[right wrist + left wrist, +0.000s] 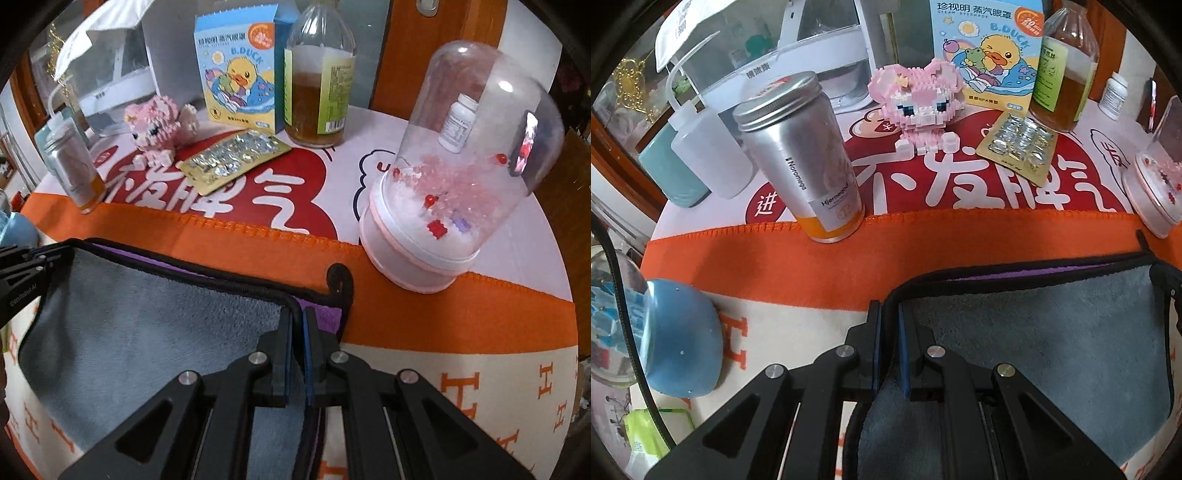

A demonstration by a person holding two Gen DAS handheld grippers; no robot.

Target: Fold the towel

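Note:
The towel (pixel 1052 332) is grey on one face and purple on the other, with a black hem. It lies on an orange-and-cream cloth, its grey layer folded over the purple one. My left gripper (pixel 888 314) is shut on the towel's left corner. My right gripper (pixel 298 321) is shut on the towel's (pixel 147 325) right corner. The left gripper also shows at the left edge of the right wrist view (pixel 29 266). A black hanging loop (pixel 338 277) sticks out at the towel's far right corner.
Beyond the towel stand a silver can (pixel 801 158), a pink brick figure (pixel 919 107), a blister pack (pixel 1015 144), a blue duck box (pixel 990 48), an amber bottle (pixel 1067 70) and a clear dome on a pink base (pixel 454 162). A blue bowl (pixel 683 339) sits at the left.

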